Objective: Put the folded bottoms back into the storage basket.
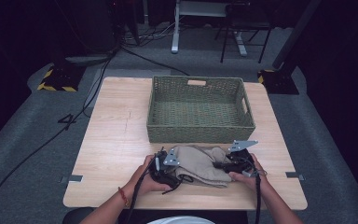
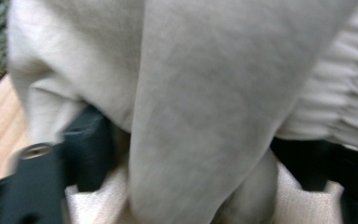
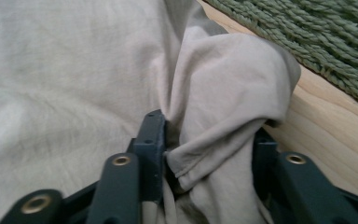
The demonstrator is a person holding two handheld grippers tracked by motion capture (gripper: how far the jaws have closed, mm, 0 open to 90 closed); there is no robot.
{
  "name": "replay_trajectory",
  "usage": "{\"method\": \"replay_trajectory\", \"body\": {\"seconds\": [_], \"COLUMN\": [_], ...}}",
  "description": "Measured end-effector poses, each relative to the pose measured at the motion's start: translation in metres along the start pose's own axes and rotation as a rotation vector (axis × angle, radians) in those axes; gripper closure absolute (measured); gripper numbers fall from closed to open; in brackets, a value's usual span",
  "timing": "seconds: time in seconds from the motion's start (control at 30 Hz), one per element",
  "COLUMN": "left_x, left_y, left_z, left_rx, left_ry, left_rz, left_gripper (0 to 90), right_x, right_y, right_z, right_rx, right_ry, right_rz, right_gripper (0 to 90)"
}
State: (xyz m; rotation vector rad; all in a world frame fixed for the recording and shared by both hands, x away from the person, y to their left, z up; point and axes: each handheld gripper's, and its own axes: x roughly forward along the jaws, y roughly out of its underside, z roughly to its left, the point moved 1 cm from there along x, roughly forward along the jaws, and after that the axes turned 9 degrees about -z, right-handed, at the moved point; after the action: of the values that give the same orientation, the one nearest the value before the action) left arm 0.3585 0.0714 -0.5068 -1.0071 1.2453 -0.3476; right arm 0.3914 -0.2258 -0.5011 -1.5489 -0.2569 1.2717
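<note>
A crumpled beige cloth [image 1: 200,163] lies near the front edge of the wooden table [image 1: 112,140], just in front of a green woven basket [image 1: 196,135]. My left gripper [image 1: 179,174] reaches into the cloth's left end. In the left gripper view a thick fold of the cloth [image 2: 205,93] stands between the jaws of that gripper [image 2: 196,154], with a small gap at the left jaw. My right gripper [image 1: 216,164] is at the cloth's right end. Its jaws [image 3: 209,140] press a bunched fold of the cloth [image 3: 74,70] from both sides.
The basket's inside holds nothing, and its weave [image 3: 307,28] runs close beside the right gripper. A person's hands hold both grippers from the table's near edge. Cables and chair legs are on the dark floor beyond the table.
</note>
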Motion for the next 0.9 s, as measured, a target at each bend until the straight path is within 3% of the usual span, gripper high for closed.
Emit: {"method": "replay_trajectory", "body": {"seconds": [0.13, 0.27, 0.53, 0.9], "left_x": [-0.0020, -0.0029, -0.0039, -0.0045], "left_y": [-0.0001, 0.0000, 0.0008, 0.0021], "left_z": [0.0029, 0.0030, 0.0023, 0.0015], "left_rx": [0.007, 0.011, 0.033, 0.012], "left_ry": [0.003, 0.000, 0.009, 0.028], "left_rz": [-0.017, -0.020, -0.024, -0.035], "left_gripper": [51.1, 63.7, 73.7, 77.9], "right_x": [-0.0012, -0.0013, -0.0029, -0.0059], "right_y": [-0.0006, -0.0004, -0.0006, -0.0002], "right_z": [0.0010, 0.0033, 0.0036, 0.0033], "right_rx": [-0.030, -0.051, -0.068, -0.073], "right_ry": [0.002, 0.008, 0.014, 0.011], "right_rz": [-0.009, -0.018, -0.025, -0.039], "right_gripper": [68.3, 70.3, 72.5, 73.3]}}
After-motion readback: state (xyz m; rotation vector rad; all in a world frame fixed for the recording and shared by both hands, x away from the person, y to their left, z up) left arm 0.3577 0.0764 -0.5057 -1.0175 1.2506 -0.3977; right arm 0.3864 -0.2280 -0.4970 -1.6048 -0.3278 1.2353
